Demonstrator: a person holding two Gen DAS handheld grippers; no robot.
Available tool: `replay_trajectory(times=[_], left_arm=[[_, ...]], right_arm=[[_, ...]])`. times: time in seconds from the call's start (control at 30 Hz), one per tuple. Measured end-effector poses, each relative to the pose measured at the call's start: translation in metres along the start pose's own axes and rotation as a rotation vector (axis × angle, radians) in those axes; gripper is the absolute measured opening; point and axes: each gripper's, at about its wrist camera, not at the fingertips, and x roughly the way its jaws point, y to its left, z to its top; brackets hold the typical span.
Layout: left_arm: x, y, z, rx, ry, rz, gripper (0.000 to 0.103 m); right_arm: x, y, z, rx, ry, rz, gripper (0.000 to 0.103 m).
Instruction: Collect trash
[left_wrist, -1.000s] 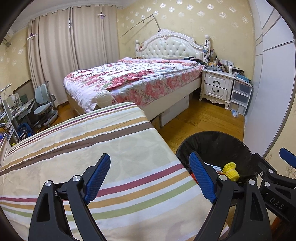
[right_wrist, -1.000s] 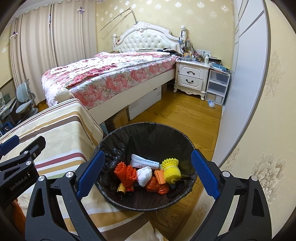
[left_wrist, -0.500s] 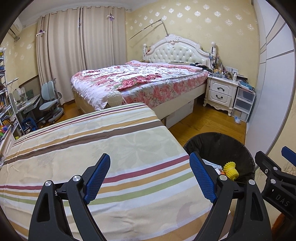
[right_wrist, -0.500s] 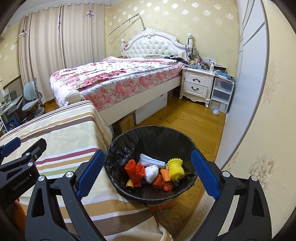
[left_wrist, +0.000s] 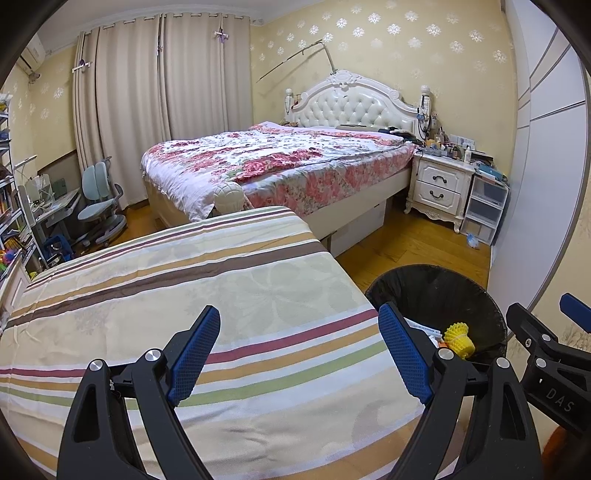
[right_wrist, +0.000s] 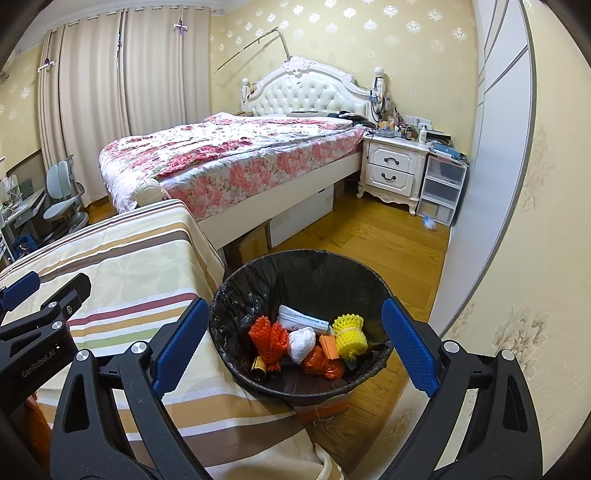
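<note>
A black-lined trash bin (right_wrist: 321, 269) stands on the floor beside the striped table; it also shows in the left wrist view (left_wrist: 436, 291). In it lie a yellow foam net (right_wrist: 351, 336), an orange foam net (right_wrist: 269, 339), a white paper wad (right_wrist: 301, 341), a white packet (right_wrist: 301, 319), orange wrappers (right_wrist: 323, 363) and small batteries (right_wrist: 264, 366). My right gripper (right_wrist: 295, 347) is open and empty, above and in front of the bin. My left gripper (left_wrist: 299, 352) is open and empty over the striped cloth (left_wrist: 184, 288).
A flowered bed (right_wrist: 236, 155) stands behind the table. A white nightstand (right_wrist: 395, 168) and plastic drawers (right_wrist: 441, 192) are at the far right by the wardrobe (right_wrist: 495, 155). A desk chair (left_wrist: 99, 195) is at the far left. Wood floor (right_wrist: 369, 236) lies between.
Both grippers have pulled back and risen a little, so the bin and table look smaller and farther. Both stay open and empty.
</note>
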Motion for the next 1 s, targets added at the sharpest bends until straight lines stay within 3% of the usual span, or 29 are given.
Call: replay_trajectory(times=[1.0], left_arm=[[-0.0010,-0.0040,-0.0025,0.000,0.000,-0.003,0.085]], right_arm=[[0.0001,-0.0017,-0.0013,0.003,0.002,-0.001,0.092]])
